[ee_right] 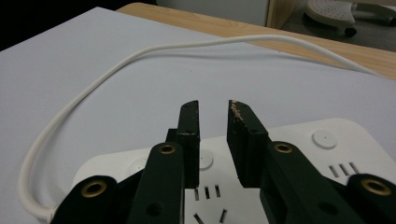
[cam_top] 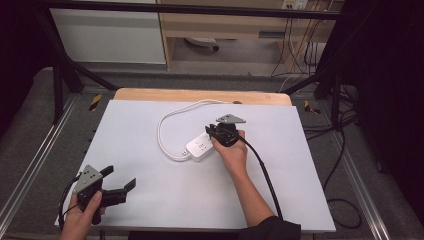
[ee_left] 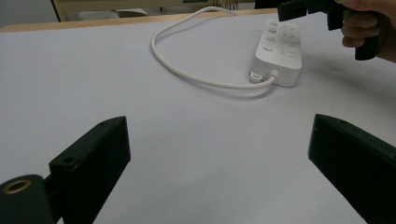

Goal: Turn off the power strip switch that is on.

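White power strip [cam_top: 201,146] lies near the middle of the pale table cover [cam_top: 150,200] in the high view, its cable [cam_top: 165,125] looping away to the left and back; the right gripper [cam_top: 216,133] hangs over its far end, while the left gripper [cam_top: 120,181] sits at the near left corner, jaws spread wide with nothing between them. From the left gripper view, the strip [ee_left: 279,52] rests well ahead, the right gripper [ee_left: 299,8] above it. From the right gripper view, the jaws stand a narrow gap apart just over the strip's [ee_right: 327,154] buttons, gripping nothing.
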